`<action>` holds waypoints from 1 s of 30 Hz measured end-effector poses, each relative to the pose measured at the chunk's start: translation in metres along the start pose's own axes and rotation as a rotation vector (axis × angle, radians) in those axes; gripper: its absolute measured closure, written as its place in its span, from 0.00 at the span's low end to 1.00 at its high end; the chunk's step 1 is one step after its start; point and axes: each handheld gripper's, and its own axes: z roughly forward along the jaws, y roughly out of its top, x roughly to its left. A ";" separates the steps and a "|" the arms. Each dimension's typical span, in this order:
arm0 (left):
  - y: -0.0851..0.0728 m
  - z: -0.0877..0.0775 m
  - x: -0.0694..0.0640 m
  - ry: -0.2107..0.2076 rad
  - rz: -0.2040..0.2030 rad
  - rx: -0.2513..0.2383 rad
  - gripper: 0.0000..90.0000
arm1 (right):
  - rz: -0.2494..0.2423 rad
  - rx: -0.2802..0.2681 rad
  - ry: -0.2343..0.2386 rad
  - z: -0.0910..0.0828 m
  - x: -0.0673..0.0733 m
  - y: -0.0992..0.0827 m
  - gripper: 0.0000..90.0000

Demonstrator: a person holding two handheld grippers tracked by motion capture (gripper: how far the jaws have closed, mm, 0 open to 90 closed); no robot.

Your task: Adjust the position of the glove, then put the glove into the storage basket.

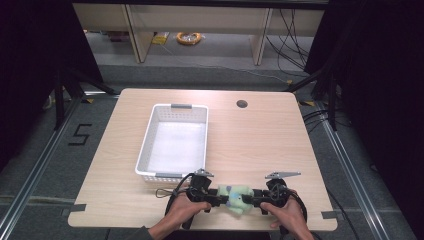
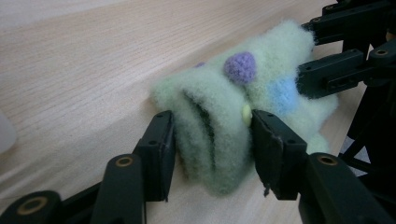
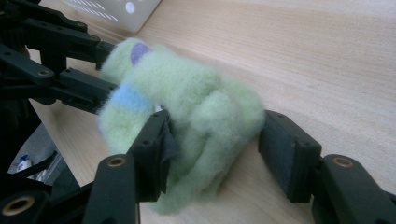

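A fluffy pale green cloth with a purple dot and a blue patch lies bunched up near the table's front edge, between both grippers. My left gripper comes at it from the left, and both pads press into a fold of the fleece. My right gripper straddles the other end. Its left pad sinks into the fuzz while the right pad stands mostly apart from it. From above, the left gripper and right gripper face each other, each held in a hand.
A white perforated basket stands on the wooden table behind and left of the grippers. A round cable hole sits at the back. The front table edge lies just below the hands.
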 end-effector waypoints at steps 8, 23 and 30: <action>-0.002 0.001 -0.001 0.001 0.011 -0.005 0.65 | 0.009 -0.022 0.042 0.001 -0.002 -0.003 0.66; -0.004 -0.003 -0.004 0.003 0.062 -0.026 0.78 | -0.042 -0.061 0.070 -0.003 0.001 -0.006 0.83; -0.004 -0.009 -0.006 -0.004 0.077 -0.033 0.80 | -0.044 -0.081 0.095 -0.007 0.008 -0.006 0.85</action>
